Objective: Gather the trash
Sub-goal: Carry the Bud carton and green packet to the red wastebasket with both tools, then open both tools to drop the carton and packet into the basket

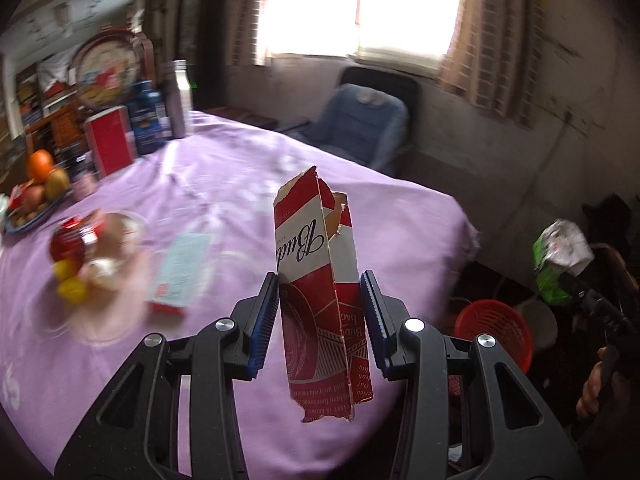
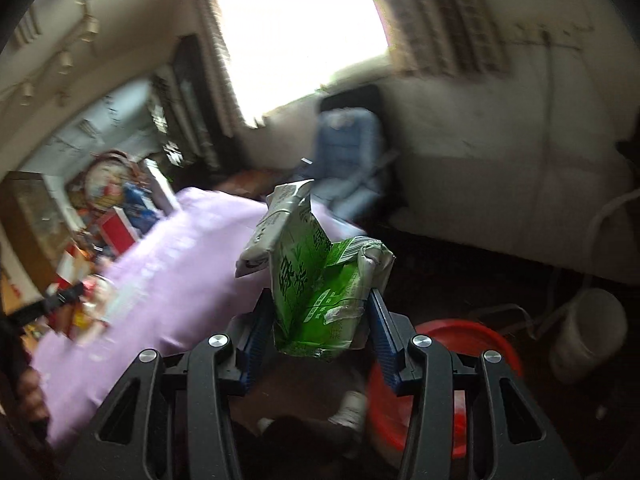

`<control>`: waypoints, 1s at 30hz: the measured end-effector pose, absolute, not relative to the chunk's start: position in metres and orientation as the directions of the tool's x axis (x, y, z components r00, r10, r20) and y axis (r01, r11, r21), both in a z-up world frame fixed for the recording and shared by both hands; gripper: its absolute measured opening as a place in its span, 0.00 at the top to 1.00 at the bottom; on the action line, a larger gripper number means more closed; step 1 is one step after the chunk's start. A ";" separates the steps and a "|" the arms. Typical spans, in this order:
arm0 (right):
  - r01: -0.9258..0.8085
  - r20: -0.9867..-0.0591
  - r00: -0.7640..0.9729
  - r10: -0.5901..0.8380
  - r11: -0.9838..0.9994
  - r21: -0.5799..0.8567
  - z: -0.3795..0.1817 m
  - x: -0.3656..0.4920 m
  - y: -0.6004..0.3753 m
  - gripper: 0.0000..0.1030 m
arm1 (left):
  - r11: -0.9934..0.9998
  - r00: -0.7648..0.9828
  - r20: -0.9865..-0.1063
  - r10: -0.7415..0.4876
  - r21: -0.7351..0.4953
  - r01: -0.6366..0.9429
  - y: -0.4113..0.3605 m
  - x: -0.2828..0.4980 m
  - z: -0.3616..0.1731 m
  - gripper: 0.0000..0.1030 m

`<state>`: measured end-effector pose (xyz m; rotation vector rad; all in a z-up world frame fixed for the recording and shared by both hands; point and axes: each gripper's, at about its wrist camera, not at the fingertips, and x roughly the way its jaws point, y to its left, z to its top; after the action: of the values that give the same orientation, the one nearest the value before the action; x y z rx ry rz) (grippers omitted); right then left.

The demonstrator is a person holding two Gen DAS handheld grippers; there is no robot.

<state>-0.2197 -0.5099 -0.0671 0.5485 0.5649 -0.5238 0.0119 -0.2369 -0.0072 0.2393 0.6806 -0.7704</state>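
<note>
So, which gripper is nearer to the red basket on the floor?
Right. The right gripper, holding the green carton, is just above and beside the red basket. The left gripper, holding the red cardboard piece, is over the table edge.

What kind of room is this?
Probably a lived-in dining or living room at home: a table under a purple cloth, a plate of fruit, and a blue armchair below a curtained window.
</note>
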 end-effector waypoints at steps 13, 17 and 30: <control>0.693 -0.560 0.715 -0.419 0.528 0.490 -0.094 -0.292 -0.579 0.20 | 0.452 0.324 -0.723 -0.610 0.019 0.892 -0.381 -0.062 -0.047 0.59; 0.695 -0.546 0.718 -0.431 0.487 0.529 -0.098 -0.315 -0.591 0.20 | 0.345 0.238 -0.757 -0.608 0.018 0.939 -0.428 -0.091 -0.069 0.59; 0.697 -0.532 0.717 -0.450 0.486 0.528 -0.100 -0.328 -0.595 0.20 | 0.267 0.207 -0.787 -0.581 0.056 0.962 -0.487 -0.130 -0.095 0.18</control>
<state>-0.3281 -0.5948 -0.1002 0.7959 0.3439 -0.7147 -0.1301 -0.4875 -0.0954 0.6302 0.7378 -1.1793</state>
